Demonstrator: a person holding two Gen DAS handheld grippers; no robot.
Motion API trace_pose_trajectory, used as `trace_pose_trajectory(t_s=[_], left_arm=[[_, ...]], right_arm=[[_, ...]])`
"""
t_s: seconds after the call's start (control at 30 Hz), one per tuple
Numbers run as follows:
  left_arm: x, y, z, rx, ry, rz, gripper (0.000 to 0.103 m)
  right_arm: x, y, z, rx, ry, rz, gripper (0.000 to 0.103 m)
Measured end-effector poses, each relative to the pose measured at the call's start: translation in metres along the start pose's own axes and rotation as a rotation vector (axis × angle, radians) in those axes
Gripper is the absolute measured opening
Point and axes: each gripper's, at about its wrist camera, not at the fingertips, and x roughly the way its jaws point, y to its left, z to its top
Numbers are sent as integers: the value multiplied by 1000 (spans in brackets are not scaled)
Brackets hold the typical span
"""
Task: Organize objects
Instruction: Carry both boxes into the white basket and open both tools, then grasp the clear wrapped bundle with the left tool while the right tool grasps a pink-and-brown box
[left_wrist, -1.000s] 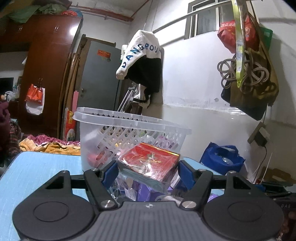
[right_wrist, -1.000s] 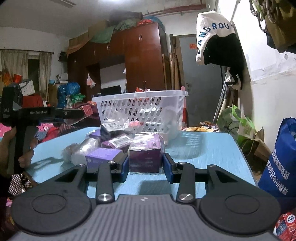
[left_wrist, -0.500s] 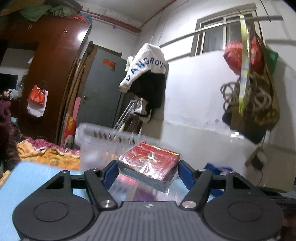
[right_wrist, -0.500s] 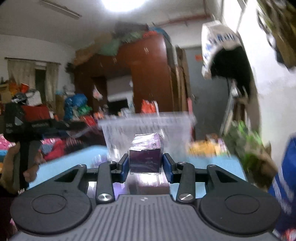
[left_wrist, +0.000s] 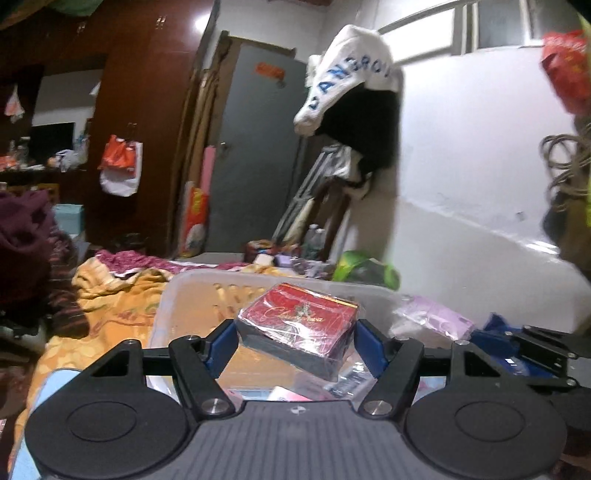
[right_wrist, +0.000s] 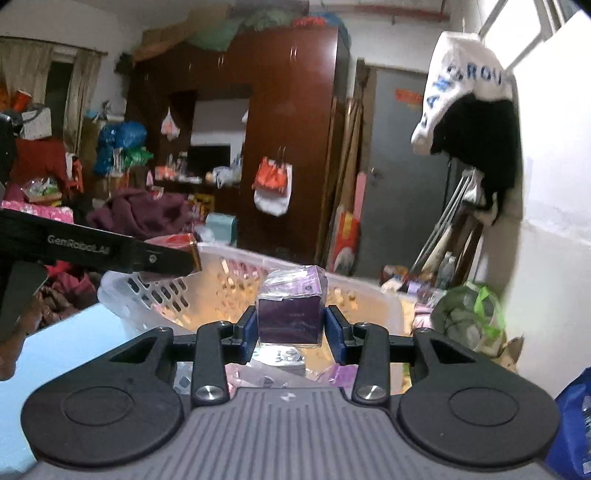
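My left gripper (left_wrist: 297, 338) pinches a red box (left_wrist: 298, 325) tilted above the white basket (left_wrist: 192, 291); my right gripper (right_wrist: 290, 326) clamps a purple box (right_wrist: 291, 310) over that basket (right_wrist: 147, 295), on the blue table (right_wrist: 70, 343).

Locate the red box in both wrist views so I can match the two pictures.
Left wrist: the red box sits centre frame, clamped in the left gripper, above the white basket.
Right wrist: only its corner shows at left, past the left gripper's black finger, over the basket's near rim.
Shared landmark: the white garment with blue lettering hanging on the wall.
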Motion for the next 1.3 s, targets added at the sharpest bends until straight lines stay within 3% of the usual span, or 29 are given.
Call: trace_pose_trajectory(t_s=[0.03, 0.07, 0.1, 0.17, 0.2, 0.3, 0.4, 0.5, 0.67, 0.8, 0.87, 1.03, 1.1, 1.2, 1.3], left_arm=[[3, 1, 1, 4, 0, 20, 81], [5, 1, 2, 3, 3, 42, 88], [4, 0, 3, 4, -2, 49, 98], [-6, 1, 1, 12, -19, 18, 103], [-14, 2, -3, 17, -34, -10, 103], [-47, 6, -27, 24, -60, -71, 103], [-70, 6, -67, 63, 26, -75, 103], [-93, -2, -112, 137, 50, -15, 103], [-108, 2, -157, 122, 118, -66, 102], [-116, 2, -174, 152, 119, -59, 102], [-112, 4, -179, 135, 141, -66, 97], [-107, -3, -178, 162, 144, -45, 97], [-103, -7, -178, 179, 151, -28, 95], [-104, -6, -180, 150, 131, -50, 75], [-104, -5, -182, 139, 111, -59, 69]], right_arm=[[5, -2, 1, -2, 20, 14, 45], [8, -2, 2, -6, 26, -3, 54], [3, -1, 1, -7, 3, -41, 73], [-16, -4, -2, 23, -71, -62, 100], [-29, -5, -6, 45, -95, -35, 103], [-69, -7, -29, 99, -90, 41, 103], [-95, 2, -71, 56, -49, 17, 103], [-97, 6, -108, 71, 45, 16, 103], [-89, 2, -123, 122, 124, 47, 99], [-76, 6, -117, 105, 153, 49, 89], [-72, 7, -118, 109, 161, 58, 87], [-68, 6, -131, 118, 177, 50, 82], [-69, 5, -133, 125, 174, 55, 75], [-70, 5, -134, 118, 171, 52, 66], [-70, 6, -134, 109, 172, 41, 62]])
